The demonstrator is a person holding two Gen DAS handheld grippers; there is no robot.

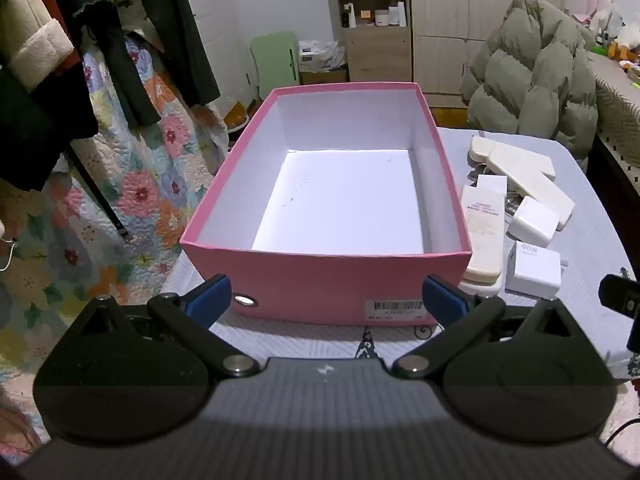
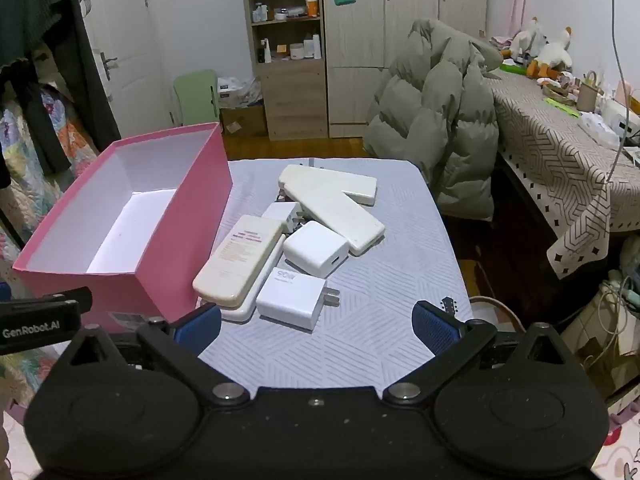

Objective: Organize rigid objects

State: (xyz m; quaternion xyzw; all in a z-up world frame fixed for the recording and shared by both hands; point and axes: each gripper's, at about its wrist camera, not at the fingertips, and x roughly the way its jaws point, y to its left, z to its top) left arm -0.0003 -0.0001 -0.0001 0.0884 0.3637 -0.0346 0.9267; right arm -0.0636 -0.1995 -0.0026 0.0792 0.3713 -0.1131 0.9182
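Observation:
An empty pink box (image 1: 336,292) with a white inside stands on the table's left, also in the right wrist view (image 2: 176,240). To its right lies a pile of white and cream things: a 90W charger (image 2: 294,298) (image 1: 532,270), a square charger (image 2: 316,248), a cream remote (image 2: 240,260) and long cream bars (image 2: 340,208). My left gripper (image 1: 326,300) is open and empty, just before the box's near wall. My right gripper (image 2: 316,328) is open and empty, just short of the 90W charger.
The table (image 2: 380,320) has a pale blue patterned cloth. A green puffer jacket (image 2: 440,120) hangs on a chair behind it. A cluttered desk (image 2: 560,152) stands to the right. Hanging clothes and a floral quilt (image 1: 132,184) are to the left.

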